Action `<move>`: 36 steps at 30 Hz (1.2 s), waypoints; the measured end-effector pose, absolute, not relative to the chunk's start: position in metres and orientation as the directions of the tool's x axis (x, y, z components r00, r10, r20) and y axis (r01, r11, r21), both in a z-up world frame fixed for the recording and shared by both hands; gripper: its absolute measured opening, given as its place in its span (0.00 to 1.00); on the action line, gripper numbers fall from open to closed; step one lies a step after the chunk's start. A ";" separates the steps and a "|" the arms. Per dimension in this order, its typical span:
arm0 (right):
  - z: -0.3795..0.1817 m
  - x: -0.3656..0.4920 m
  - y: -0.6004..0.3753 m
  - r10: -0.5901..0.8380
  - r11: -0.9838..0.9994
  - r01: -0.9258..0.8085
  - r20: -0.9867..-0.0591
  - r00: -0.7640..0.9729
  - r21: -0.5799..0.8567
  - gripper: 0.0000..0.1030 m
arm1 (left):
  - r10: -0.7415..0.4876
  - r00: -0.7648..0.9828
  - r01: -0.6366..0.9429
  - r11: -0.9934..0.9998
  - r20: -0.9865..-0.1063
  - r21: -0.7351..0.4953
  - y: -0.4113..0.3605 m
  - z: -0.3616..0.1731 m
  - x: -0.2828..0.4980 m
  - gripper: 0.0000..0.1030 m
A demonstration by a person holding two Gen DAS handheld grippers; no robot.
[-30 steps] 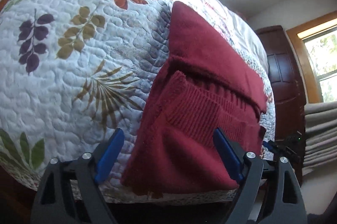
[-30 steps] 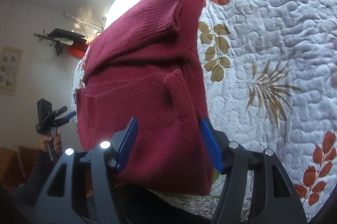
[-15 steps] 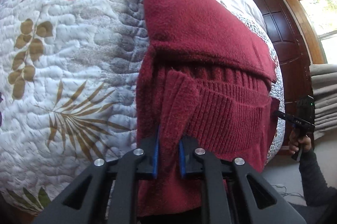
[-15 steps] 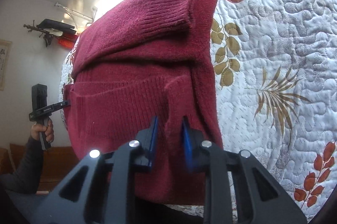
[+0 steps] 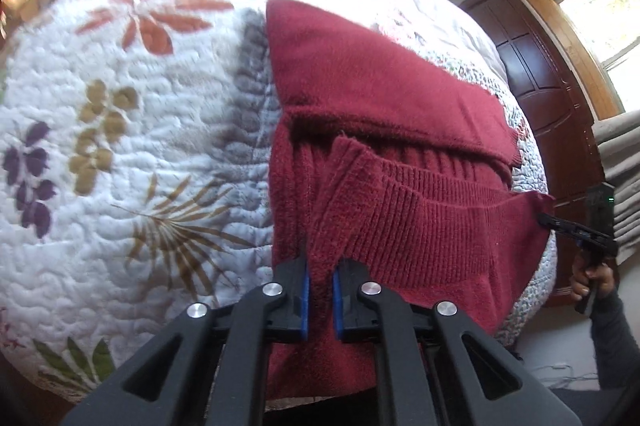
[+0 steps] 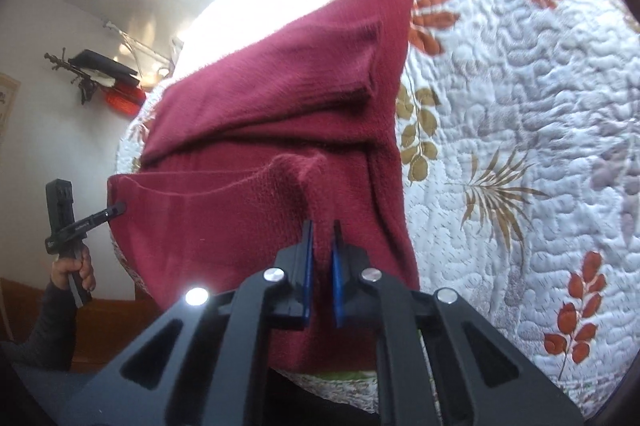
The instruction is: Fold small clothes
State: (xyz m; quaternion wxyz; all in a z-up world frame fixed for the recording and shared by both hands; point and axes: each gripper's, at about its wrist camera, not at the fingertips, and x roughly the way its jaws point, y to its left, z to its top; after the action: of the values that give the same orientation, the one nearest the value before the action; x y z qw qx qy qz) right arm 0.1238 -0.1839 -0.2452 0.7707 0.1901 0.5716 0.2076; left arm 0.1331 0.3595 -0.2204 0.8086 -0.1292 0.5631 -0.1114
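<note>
A dark red knitted sweater (image 5: 380, 113) lies on the bed with its sleeves folded across its body. My left gripper (image 5: 319, 278) is shut on the near left corner of its ribbed hem. My right gripper (image 6: 321, 246) is shut on the near right corner of the same sweater (image 6: 272, 113). The hem is raised off the quilt and stretched between the two grippers. In the left wrist view the right gripper (image 5: 546, 219) shows at the far right, pinching the hem. In the right wrist view the left gripper (image 6: 118, 208) shows at the left edge, likewise on the hem.
A white quilt (image 5: 132, 153) with a leaf pattern covers the bed (image 6: 520, 145). A dark wooden door (image 5: 540, 73) and a window stand beyond the bed. A wall shelf (image 6: 100, 73) hangs on the other side. A person's hand (image 6: 76, 270) holds the left gripper's handle.
Both grippers went from open around the sweater's near hem to shut on its two corners. The hem has since risen off the quilt and pulled taut between them.
</note>
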 end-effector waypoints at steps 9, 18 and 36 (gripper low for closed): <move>-0.229 0.116 -0.197 0.541 0.837 -0.099 -0.789 0.291 0.538 0.07 | -0.212 0.374 0.044 0.976 -0.903 -0.212 0.345 -0.222 0.126 0.08; -0.206 0.113 -0.192 0.524 0.847 -0.118 -0.774 0.355 0.518 0.07 | -0.202 0.574 0.150 0.979 -0.793 -0.141 0.333 -0.166 0.104 0.08; -0.120 0.247 -0.208 0.487 0.862 -0.170 -0.688 0.537 0.478 0.07 | -0.312 0.677 0.208 0.950 -0.667 -0.234 0.358 -0.091 0.248 0.08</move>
State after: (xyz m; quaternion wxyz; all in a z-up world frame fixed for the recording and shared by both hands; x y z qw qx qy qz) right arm 0.2469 -0.2084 -0.1195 0.8580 0.1800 0.4413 0.1915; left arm 0.2475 0.3577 -0.0908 0.9130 -0.0697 0.3759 -0.1424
